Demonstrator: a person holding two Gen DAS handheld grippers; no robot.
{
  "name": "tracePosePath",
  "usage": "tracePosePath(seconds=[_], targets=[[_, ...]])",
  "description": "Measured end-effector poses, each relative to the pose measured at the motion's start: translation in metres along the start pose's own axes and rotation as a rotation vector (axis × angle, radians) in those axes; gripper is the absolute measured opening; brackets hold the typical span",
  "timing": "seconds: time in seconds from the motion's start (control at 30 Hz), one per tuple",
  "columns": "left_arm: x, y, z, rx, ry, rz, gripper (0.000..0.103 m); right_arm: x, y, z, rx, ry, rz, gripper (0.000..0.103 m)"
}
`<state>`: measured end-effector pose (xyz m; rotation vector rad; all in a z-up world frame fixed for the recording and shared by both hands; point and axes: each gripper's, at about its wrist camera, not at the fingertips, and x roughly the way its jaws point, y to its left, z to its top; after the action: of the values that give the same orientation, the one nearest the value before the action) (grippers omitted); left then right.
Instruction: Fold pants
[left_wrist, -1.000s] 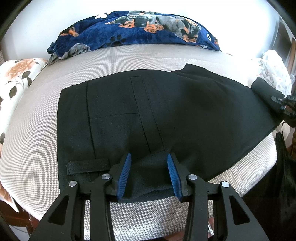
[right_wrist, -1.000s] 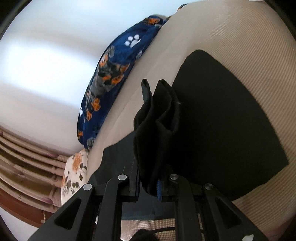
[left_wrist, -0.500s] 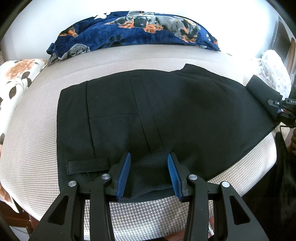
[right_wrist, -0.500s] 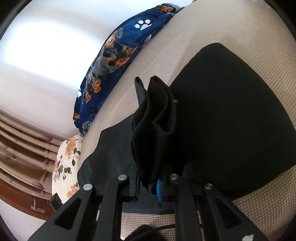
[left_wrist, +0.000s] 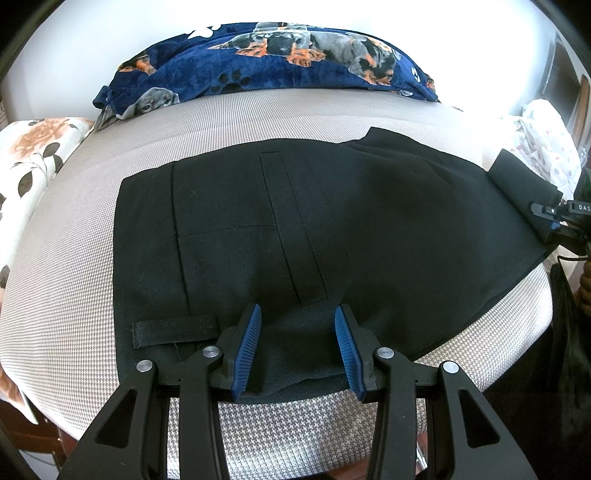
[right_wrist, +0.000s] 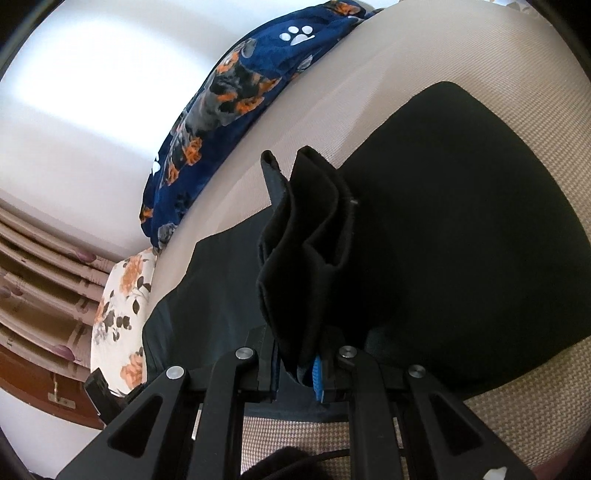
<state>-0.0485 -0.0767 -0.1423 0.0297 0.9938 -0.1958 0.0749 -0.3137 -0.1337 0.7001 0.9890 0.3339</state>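
Two grips on black pants (left_wrist: 332, 229), spread flat over beige cushion (left_wrist: 74, 280). Left gripper (left_wrist: 297, 347) at 6 o'clock, jaws partly apart, bunched near hem between blue pads; contact unclear. Right gripper (right_wrist: 297, 373) at 3 o'clock, clenched on folded leg end. Likely soft, limp, light, non-fragile; sags when lifted. Best held at thick hems, corners, layered edges.
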Motion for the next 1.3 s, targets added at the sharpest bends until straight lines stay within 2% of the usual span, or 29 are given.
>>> tracePosePath(seconds=[1.07, 1.23, 1.3], targets=[[-0.001, -0.001, -0.001, 0.004, -0.004, 0.000, 0.043, 0.016, 0.016, -0.007, -0.075, 0.060, 0.005, 0.017], [-0.001, -0.001, -0.001, 0.004, -0.004, 0.000, 0.044, 0.019, 0.017, -0.008, -0.074, 0.076, 0.022, 0.025], [-0.001, -0.001, -0.001, 0.004, -0.004, 0.000, 0.044, 0.020, 0.020, -0.009, -0.083, 0.088, 0.029, 0.035]])
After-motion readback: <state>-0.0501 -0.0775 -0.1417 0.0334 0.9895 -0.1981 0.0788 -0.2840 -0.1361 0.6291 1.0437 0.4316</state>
